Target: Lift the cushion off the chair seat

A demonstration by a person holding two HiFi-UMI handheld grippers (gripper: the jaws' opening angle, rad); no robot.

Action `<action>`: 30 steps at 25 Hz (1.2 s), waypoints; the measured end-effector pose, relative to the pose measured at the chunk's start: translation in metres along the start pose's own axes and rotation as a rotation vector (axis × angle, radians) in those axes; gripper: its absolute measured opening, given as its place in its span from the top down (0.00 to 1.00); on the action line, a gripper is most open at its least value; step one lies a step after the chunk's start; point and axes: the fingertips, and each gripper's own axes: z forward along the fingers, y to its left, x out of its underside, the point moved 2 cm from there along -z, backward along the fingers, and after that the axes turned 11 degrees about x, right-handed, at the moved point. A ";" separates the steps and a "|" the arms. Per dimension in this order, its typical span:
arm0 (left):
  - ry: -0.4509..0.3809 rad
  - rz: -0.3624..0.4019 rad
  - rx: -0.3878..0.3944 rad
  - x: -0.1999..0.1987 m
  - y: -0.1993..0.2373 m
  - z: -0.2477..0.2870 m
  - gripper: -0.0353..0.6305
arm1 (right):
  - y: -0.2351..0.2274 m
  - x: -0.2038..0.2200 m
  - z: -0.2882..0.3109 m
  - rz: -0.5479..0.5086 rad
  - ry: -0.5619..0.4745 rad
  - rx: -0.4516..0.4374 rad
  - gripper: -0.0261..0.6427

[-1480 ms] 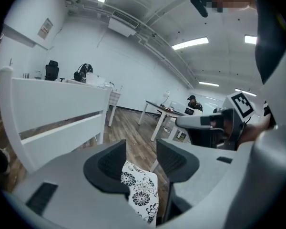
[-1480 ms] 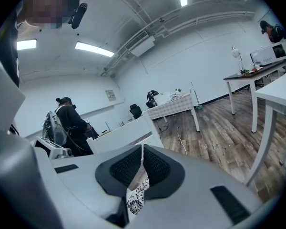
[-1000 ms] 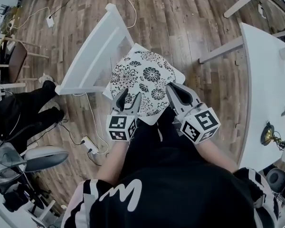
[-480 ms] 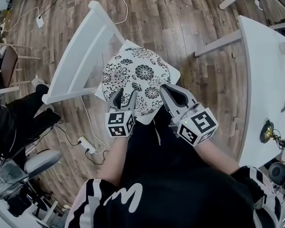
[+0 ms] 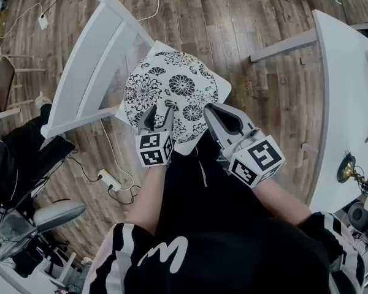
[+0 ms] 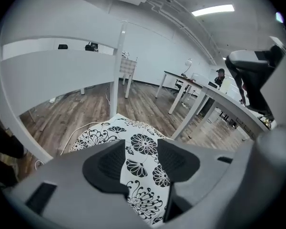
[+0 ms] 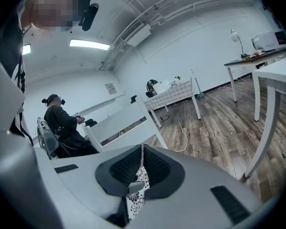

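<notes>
You are at the start of the lift, not through it; the floral cushion (image 5: 175, 90) lies on the seat of the white chair (image 5: 80, 72), with the backrest along its far left side and a strip of bare white seat showing at its right corner, and nothing in the head view tells me it has left the seat yet. Your right gripper (image 7: 141, 162) is at the cushion's near right edge, and its own view shows the jaws drawn almost together on a thin pale strip of that edge, with the flower print hanging just below the pads; I judge that side gripped. Your left gripper (image 6: 139, 151) is at the near left part of the cushion with its jaws apart; the print shows through the gap, but the pads sit above the fabric rather than on either side of it, so that side has no hold. What is done, then, is the approach and one grasp; what is left is to bring the left jaws round the near edge and close them, or trust the right hold alone, and then raise the cushion clear of the seat; with one corner held it would likely sag and drag on the left.
</notes>
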 end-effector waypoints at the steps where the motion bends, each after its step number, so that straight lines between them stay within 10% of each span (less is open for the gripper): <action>1: 0.006 -0.001 -0.006 0.002 0.002 0.003 0.64 | -0.002 0.001 0.001 0.003 0.003 0.001 0.92; 30: 0.166 -0.038 -0.090 0.069 0.039 0.058 0.63 | -0.020 0.048 0.025 0.002 0.103 -0.014 0.92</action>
